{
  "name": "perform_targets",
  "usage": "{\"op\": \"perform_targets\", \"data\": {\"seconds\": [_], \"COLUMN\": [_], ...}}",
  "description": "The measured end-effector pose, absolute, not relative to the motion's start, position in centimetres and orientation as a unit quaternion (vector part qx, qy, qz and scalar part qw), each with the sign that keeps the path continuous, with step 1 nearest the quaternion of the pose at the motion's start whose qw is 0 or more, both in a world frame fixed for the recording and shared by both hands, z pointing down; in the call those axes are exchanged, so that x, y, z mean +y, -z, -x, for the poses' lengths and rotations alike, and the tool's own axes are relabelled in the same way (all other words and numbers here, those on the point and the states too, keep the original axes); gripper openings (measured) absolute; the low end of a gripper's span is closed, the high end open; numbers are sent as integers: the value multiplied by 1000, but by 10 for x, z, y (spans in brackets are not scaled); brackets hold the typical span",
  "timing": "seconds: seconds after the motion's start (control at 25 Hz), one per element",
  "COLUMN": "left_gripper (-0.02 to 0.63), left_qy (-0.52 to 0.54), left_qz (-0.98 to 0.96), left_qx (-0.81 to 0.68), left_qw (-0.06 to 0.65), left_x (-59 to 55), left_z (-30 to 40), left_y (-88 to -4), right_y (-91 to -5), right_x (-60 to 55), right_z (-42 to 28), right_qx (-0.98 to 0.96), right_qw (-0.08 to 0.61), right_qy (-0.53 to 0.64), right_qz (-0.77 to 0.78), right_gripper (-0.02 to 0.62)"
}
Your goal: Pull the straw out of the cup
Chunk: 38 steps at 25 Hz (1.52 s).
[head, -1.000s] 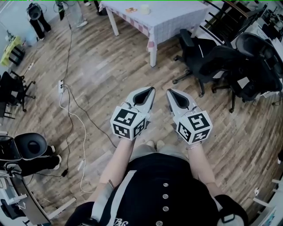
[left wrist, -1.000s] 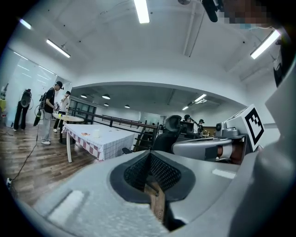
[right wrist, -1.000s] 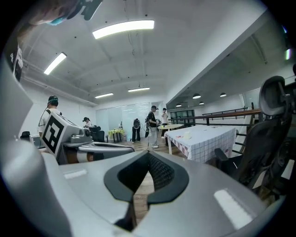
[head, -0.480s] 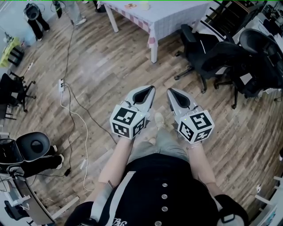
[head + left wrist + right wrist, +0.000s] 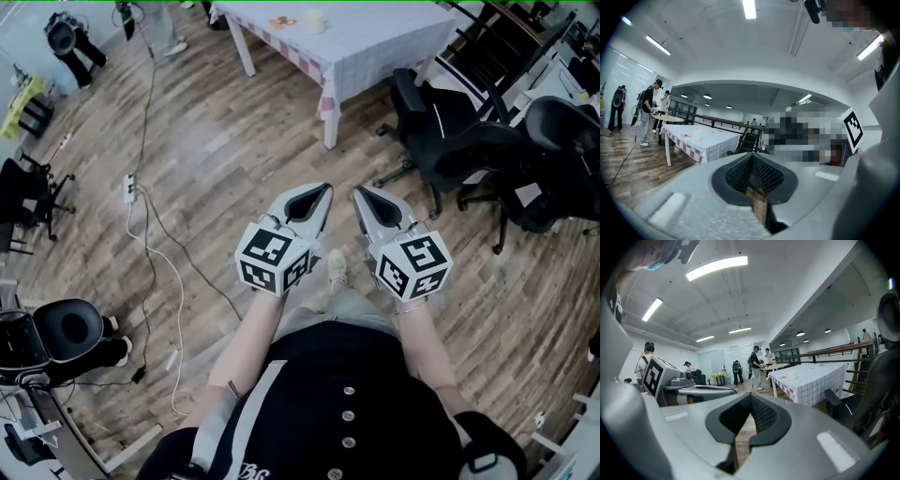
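On far checked table (image 5: 375, 42): small pale cup (image 5: 317, 19), straw indiscernible.

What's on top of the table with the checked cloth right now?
A pale cup and a small flat reddish thing beside it sit on the table. Too small to tell if a straw is in the cup. The cloth covers the tabletop itself.

The floor (image 5: 216, 141) is wood plank with a soft sheen. A checked cloth (image 5: 375, 47), matt, drapes the counter (image 5: 331, 127). The left tool (image 5: 323, 189) and the right tool (image 5: 356, 191) have smooth matt grey plastic shells; their pads (image 5: 766, 174) are black with a rough meshed texture. The office chairs (image 5: 469, 141) look matt black
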<state>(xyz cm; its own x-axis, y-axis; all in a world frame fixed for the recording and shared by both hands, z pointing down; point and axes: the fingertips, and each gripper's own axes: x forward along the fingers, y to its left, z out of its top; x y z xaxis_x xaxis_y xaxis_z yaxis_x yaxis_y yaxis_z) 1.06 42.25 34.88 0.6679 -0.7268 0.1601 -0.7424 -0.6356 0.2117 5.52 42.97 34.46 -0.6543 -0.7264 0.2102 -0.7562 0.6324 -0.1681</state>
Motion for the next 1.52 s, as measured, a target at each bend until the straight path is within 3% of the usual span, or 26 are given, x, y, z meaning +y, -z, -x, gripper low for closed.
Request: {"op": "perform_targets", "data": {"seconds": [0.68, 1.52], "left_gripper": [-6, -6], "left_qy": [-24, -44], "left_qz": [-893, -897], "left_qx": [-432, -412], "left_qw": [122, 152], "left_x": [240, 162], "left_z": [-26, -44], "left_y": [-333, -360], "right_y": [-332, -360], "right_x": [241, 167], "right_z": [-70, -85], "right_qx": [-915, -906], "right_qw": [63, 79], "right_qy": [-113, -146], "right_qz": [-381, -390], "right_gripper": [-1, -1]}}
